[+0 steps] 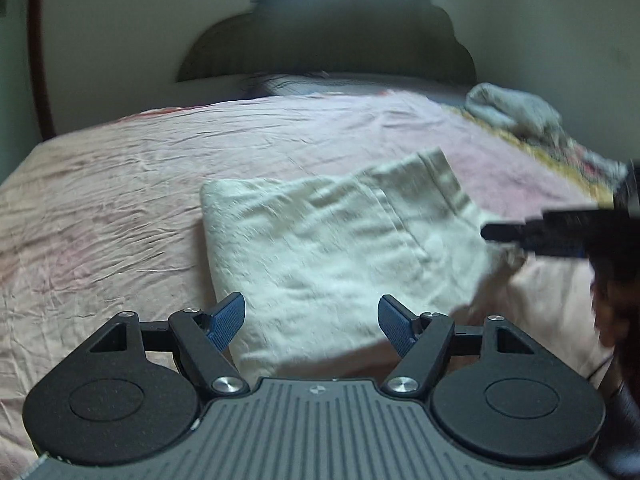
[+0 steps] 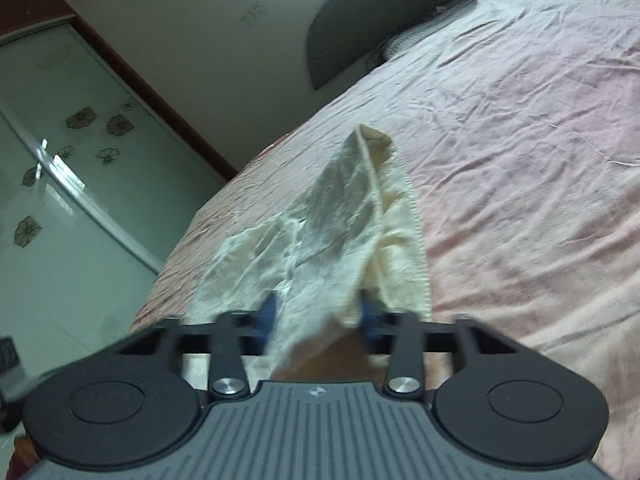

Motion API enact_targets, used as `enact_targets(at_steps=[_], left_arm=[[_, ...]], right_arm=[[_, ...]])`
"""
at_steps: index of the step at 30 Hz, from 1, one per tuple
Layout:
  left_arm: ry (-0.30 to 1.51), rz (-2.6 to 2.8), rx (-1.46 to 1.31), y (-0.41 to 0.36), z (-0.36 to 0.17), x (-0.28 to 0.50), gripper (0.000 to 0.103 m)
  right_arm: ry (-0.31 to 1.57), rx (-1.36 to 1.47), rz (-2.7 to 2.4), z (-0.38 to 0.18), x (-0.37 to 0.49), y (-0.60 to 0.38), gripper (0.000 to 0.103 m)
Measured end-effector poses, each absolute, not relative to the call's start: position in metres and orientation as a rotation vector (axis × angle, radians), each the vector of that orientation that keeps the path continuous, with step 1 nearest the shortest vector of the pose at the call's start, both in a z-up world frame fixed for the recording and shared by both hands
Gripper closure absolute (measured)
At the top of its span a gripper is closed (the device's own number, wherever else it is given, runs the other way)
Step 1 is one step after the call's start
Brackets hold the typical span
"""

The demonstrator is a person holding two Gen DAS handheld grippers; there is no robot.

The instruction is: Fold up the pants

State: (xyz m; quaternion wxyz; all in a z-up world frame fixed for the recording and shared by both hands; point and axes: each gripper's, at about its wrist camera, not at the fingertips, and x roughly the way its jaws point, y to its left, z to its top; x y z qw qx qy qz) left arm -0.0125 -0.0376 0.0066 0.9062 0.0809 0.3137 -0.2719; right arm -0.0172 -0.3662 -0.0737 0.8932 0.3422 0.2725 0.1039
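Note:
The cream pants (image 1: 328,240) lie folded into a rough rectangle on the pink bed sheet (image 1: 120,184). My left gripper (image 1: 312,322) hovers open over their near edge, and no cloth sits between its blue pads (image 1: 228,322). From the right, my right gripper (image 1: 504,233) reaches in at the pants' right edge, blurred. In the right wrist view the right gripper (image 2: 318,314) has a bunched corner of the pants (image 2: 340,220) clamped between its pads. That cloth lifts off the sheet (image 2: 520,160) in a ridge towards the gripper.
A dark scalloped headboard (image 1: 332,32) and a checked pillow (image 1: 288,82) are at the far end of the bed. A grey-white bundle of cloth (image 1: 516,112) and a yellow patterned cover (image 1: 560,160) lie at the far right. A glass wardrobe door with flowers (image 2: 60,168) stands left of the bed.

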Motion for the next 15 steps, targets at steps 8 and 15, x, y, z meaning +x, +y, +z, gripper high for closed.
enact_targets(at_steps=[8,15], left_arm=[[0.527,-0.636,0.339,-0.084,-0.002,-0.033,0.017],[0.524,-0.582,0.411,-0.091,-0.025,-0.031,0.035]], right_arm=[[0.473,0.698,0.258,-0.044,-0.012,-0.365,0.092],[0.426,0.695,0.278,-0.030,-0.009,-0.363,0.092]])
